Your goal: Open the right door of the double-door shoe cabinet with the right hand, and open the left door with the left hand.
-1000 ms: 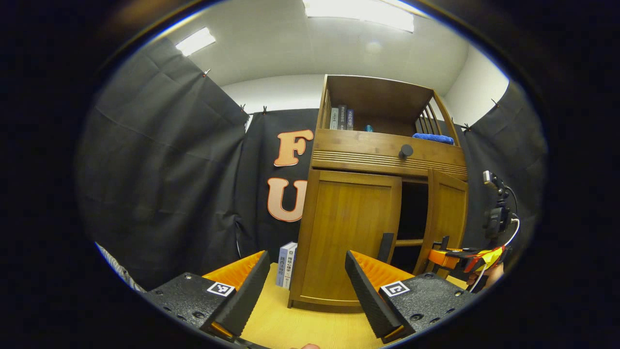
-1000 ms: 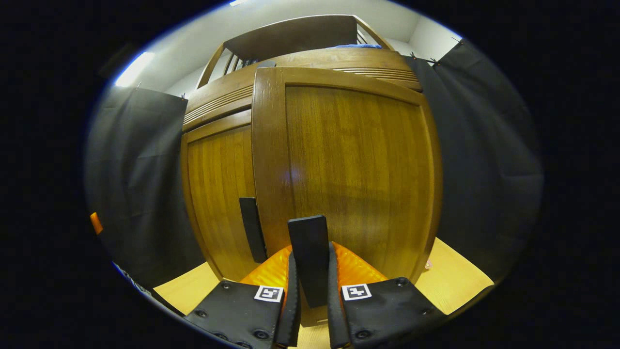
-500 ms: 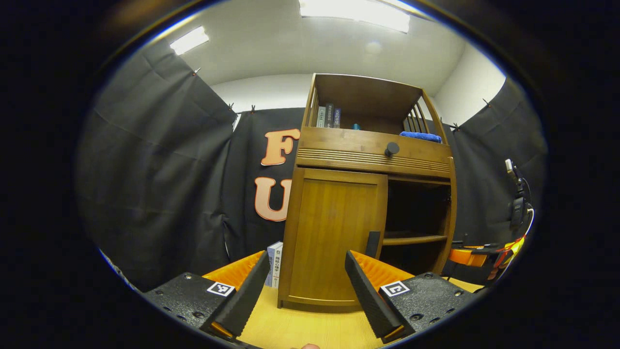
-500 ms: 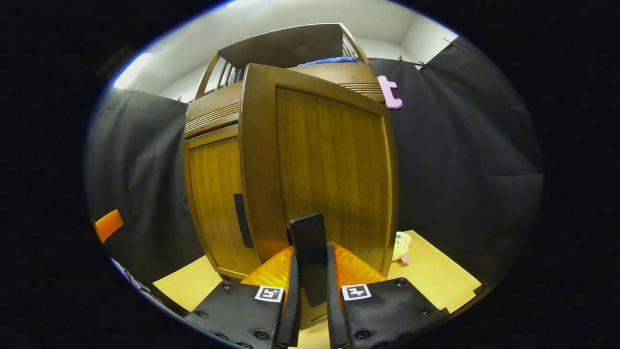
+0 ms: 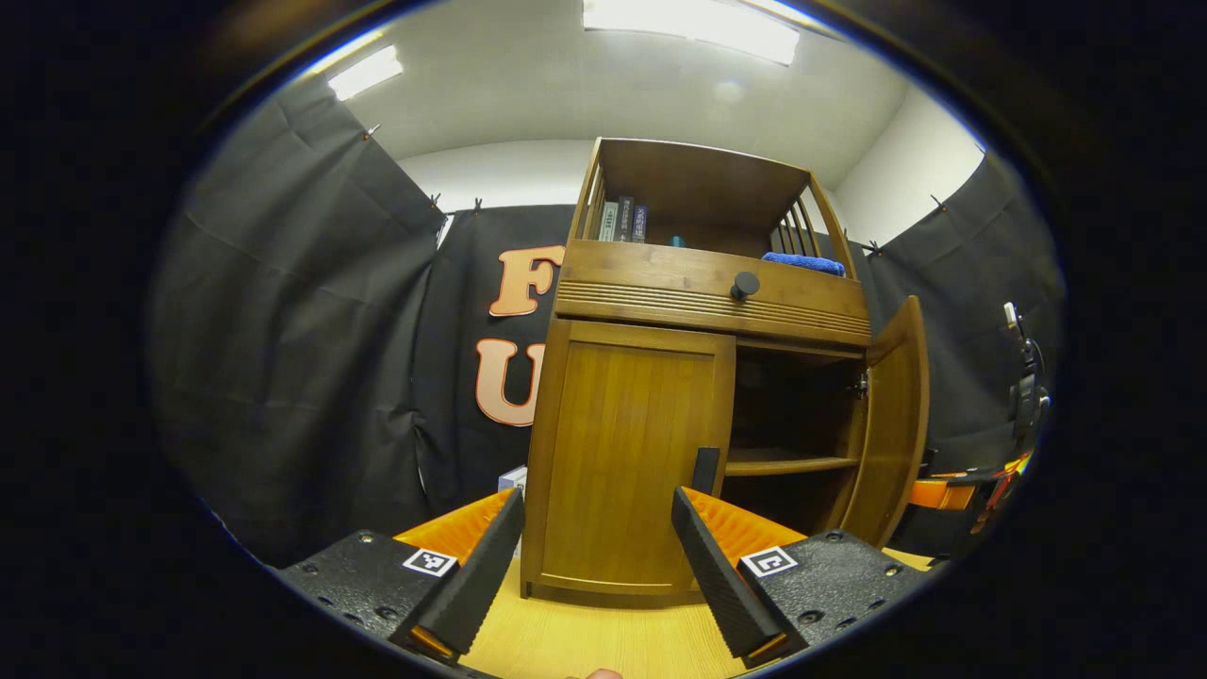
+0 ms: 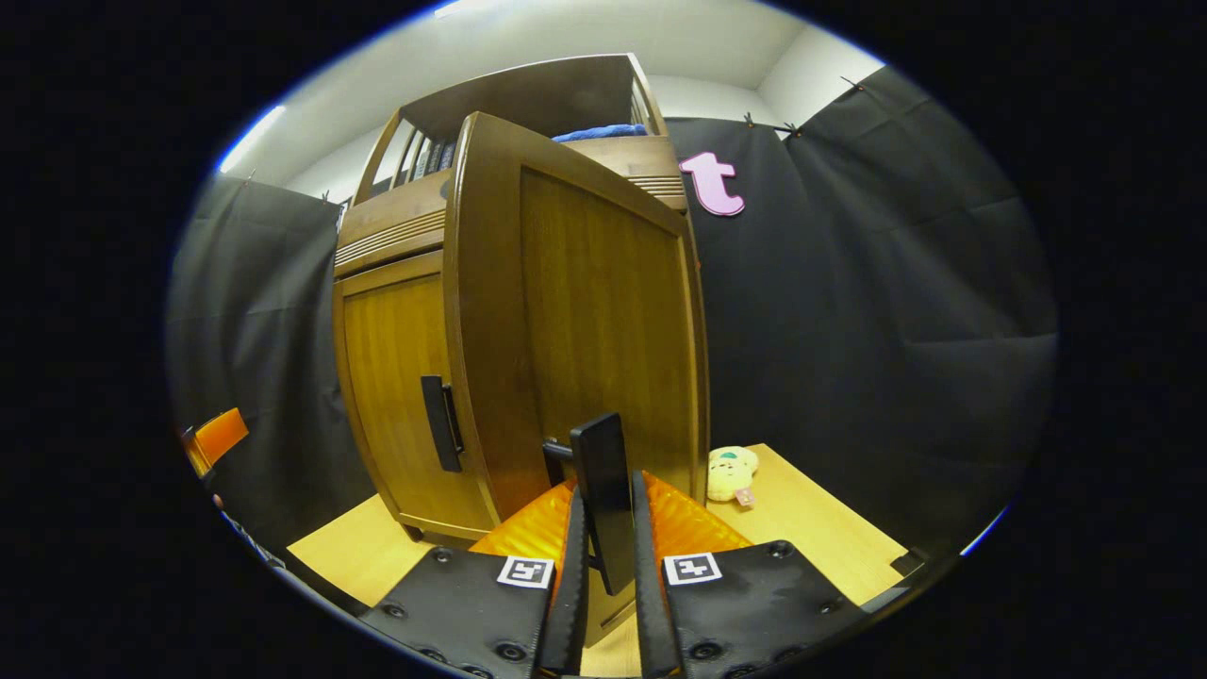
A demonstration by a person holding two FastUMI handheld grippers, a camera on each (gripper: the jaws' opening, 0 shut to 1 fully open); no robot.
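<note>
The wooden shoe cabinet stands on a light wooden floor. Its right door is swung wide, baring a dark inside with a shelf. In the right gripper view that door fills the middle, and my right gripper is shut on its dark bar handle. The left door is closed, its dark handle at the inner edge. My left gripper hangs open in front of the left door, apart from it.
A round knob sits on the drawer above the doors. Books and a blue cloth lie on the top shelf. A small plush toy lies on the floor by the cabinet's right side. Black cloth walls surround the booth.
The right door has swung from partly ajar to wide open, pulled by my right gripper. My left gripper has drifted so the cabinet sits more to its left and closer.
</note>
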